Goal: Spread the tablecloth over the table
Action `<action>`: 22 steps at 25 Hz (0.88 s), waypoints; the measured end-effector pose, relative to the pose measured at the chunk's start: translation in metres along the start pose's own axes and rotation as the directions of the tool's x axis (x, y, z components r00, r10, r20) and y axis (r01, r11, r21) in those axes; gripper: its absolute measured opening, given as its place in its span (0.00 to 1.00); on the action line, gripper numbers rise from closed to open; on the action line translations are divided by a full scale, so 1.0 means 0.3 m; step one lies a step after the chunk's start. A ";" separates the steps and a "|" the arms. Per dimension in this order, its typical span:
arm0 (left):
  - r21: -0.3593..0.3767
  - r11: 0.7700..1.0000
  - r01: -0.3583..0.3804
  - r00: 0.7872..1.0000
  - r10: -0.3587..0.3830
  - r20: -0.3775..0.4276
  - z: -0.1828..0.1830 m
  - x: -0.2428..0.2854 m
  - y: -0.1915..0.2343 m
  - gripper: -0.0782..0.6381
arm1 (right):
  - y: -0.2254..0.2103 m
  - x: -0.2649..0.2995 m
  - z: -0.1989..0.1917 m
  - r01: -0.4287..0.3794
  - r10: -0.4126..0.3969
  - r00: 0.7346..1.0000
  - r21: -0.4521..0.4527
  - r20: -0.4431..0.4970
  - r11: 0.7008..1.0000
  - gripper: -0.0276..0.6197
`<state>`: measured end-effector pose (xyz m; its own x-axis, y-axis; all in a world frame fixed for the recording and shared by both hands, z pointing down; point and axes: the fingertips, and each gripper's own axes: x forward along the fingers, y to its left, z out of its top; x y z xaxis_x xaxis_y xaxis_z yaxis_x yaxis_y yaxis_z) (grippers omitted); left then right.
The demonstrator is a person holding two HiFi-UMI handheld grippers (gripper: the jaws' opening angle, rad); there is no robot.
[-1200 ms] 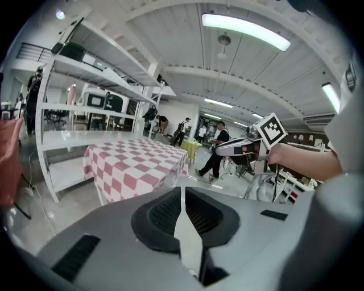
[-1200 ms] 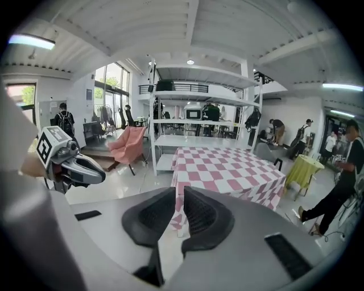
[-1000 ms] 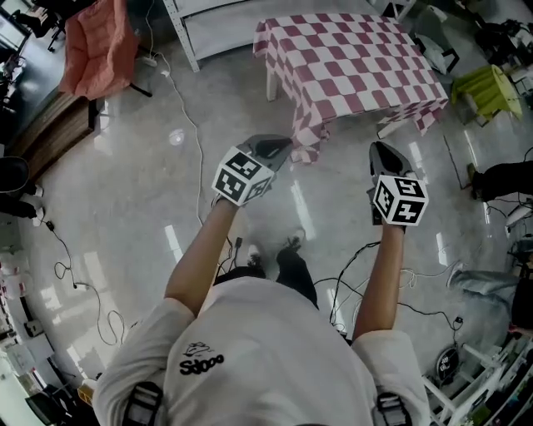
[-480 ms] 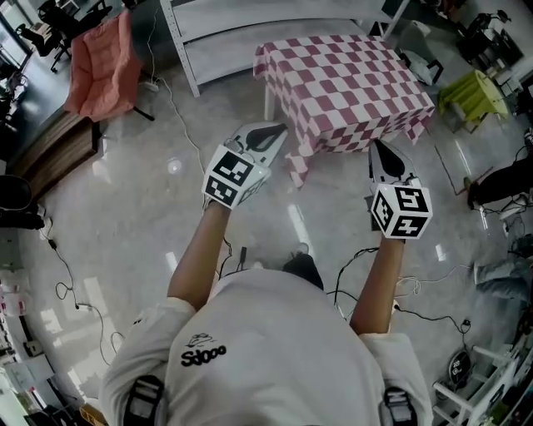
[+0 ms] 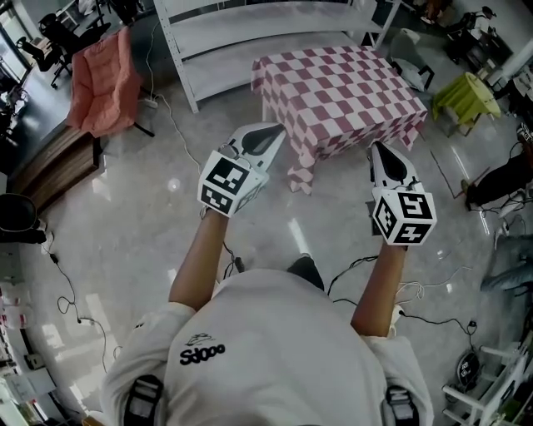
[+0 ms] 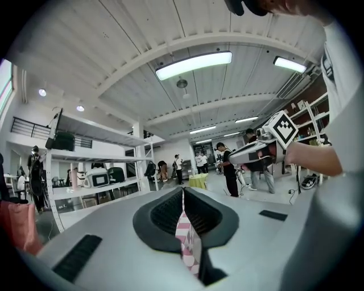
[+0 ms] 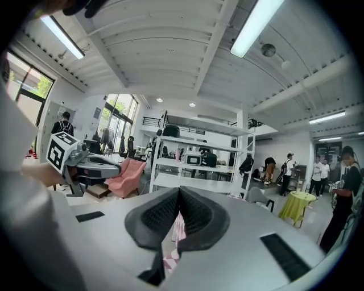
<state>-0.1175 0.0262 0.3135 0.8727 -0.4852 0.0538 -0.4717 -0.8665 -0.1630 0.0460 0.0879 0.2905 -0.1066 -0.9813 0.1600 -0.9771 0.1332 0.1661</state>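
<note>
A pink-and-white checked tablecloth (image 5: pixel 346 83) lies over a small white-legged table beyond my hands. Its near left corner (image 5: pixel 301 170) hangs down in loose folds. My left gripper (image 5: pixel 279 131) is held level at that corner. In the left gripper view it (image 6: pixel 183 190) is shut on a strip of the checked cloth (image 6: pixel 187 241). My right gripper (image 5: pixel 376 148) is at the cloth's near right edge. The right gripper view shows it (image 7: pixel 178 190) shut on a fold of the same cloth (image 7: pixel 172 244). Both are held above the floor.
A white shelving rack (image 5: pixel 250 25) stands behind the table. A pink chair (image 5: pixel 104 79) is at the far left and a yellow-green table (image 5: pixel 475 87) at the right. Cables (image 5: pixel 67 283) trail over the glossy floor. A person's legs (image 5: pixel 500 179) show at the right edge.
Both grippers have risen, still gripping the cloth's near edge. The hanging left corner has come up with them, and the whole rack is now in view.
</note>
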 end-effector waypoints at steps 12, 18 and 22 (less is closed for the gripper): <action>0.004 0.999 0.035 0.999 -0.035 -0.011 -0.004 -0.004 -0.051 0.16 | 0.016 -0.036 -0.032 0.008 -0.008 1.000 -0.025 -0.024 1.000 0.08; 0.025 0.999 0.047 0.999 -0.046 -0.026 -0.017 0.005 -0.082 0.16 | 0.014 -0.051 -0.047 0.010 -0.010 1.000 -0.025 -0.028 1.000 0.08; 0.023 0.998 0.053 0.998 -0.052 -0.031 -0.022 -0.005 -0.090 0.16 | 0.030 -0.058 -0.044 0.008 -0.009 0.999 -0.038 -0.032 0.999 0.08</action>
<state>-0.1070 0.0495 0.3244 0.8918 -0.4427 0.0930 -0.4218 -0.8881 -0.1826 0.0416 0.1081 0.3021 -0.0916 -0.9776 0.1896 -0.9703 0.1304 0.2037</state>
